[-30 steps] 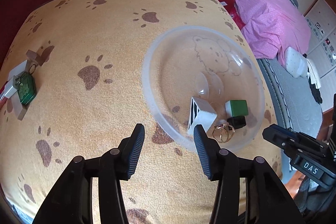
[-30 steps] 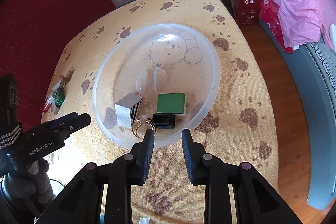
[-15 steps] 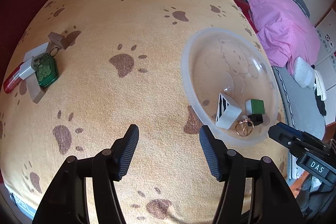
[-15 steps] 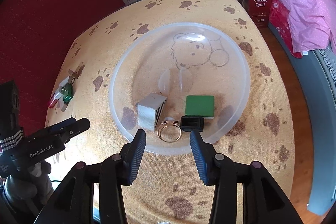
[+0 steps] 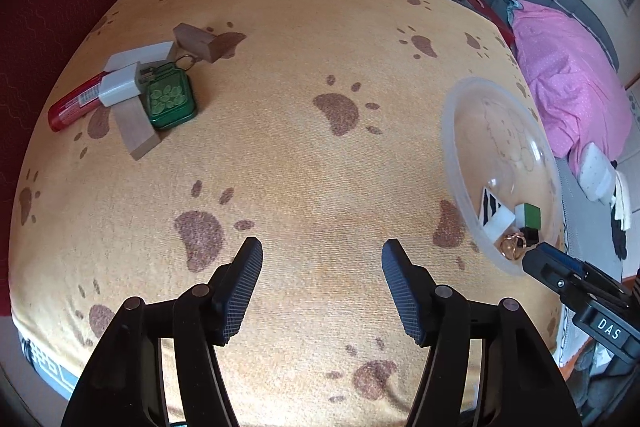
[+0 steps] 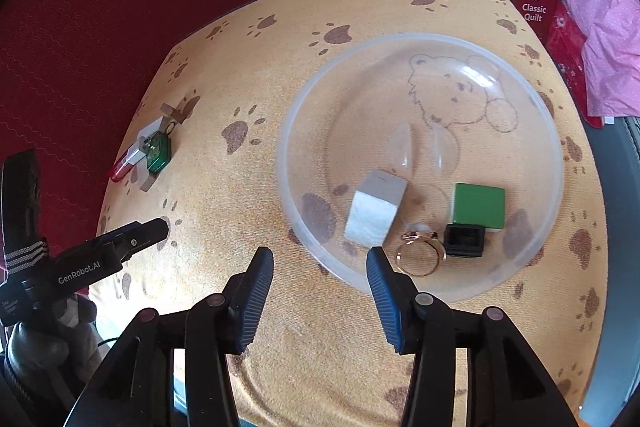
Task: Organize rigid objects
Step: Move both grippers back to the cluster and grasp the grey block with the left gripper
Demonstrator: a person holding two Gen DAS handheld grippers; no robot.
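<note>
The gold ring (image 6: 420, 257) is lying in the clear bowl (image 6: 416, 39) beside the black box (image 6: 466, 241), green block (image 6: 478, 205) and white cube (image 6: 374, 213), near the table's right edge. The right gripper (image 6: 320, 299) is hovering empty at the bowl's near rim, jaws just widening. The left gripper (image 5: 322, 285) is gaping empty over the paw-print cloth (image 5: 280, 47).

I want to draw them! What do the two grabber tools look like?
Both are black plastic. Each has two jaws with dark blue ribbed pads and round silver rivets. The left gripper says "GenRobot.AI" in white beside white stripes; the right gripper says "DAS".
</note>
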